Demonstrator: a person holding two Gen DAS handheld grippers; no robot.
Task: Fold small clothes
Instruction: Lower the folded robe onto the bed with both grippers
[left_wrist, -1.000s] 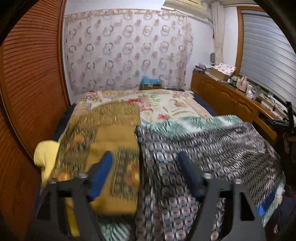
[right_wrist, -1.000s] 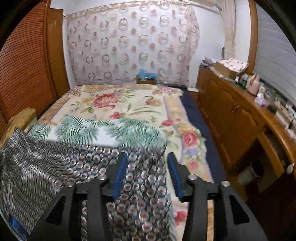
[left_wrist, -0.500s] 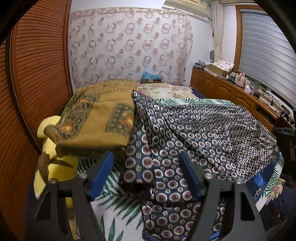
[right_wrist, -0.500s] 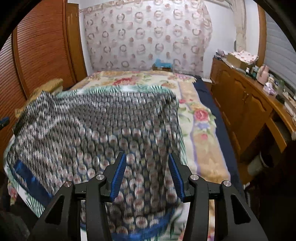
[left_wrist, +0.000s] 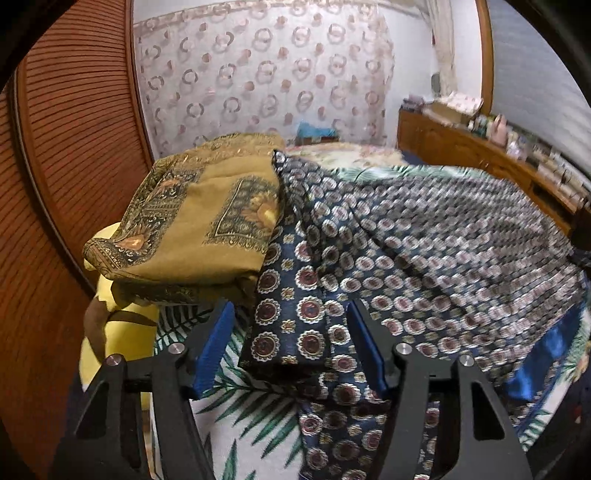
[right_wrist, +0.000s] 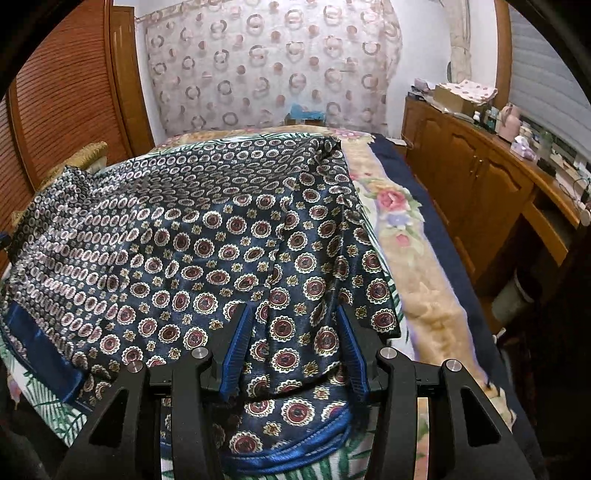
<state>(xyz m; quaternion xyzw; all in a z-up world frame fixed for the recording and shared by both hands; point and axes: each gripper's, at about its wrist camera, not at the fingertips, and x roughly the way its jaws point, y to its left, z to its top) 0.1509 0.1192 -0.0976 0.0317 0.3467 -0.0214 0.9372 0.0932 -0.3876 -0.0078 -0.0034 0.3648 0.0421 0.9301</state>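
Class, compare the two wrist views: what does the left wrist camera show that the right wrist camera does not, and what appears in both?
Only the left wrist view shows the yellow cloth under the folded mustard garment. Only the right wrist view shows the blanket's pink rose and the grey bin. Both show the navy medallion-print garment, the ring-patterned curtain and the wooden cabinets.

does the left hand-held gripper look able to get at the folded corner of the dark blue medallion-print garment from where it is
Probably yes. The left hand-held gripper already straddles the folded corner of the dark blue medallion-print garment, its jaws closing with nothing in front of them. The mustard patterned folded cloth lies off to the side, clear of the way.
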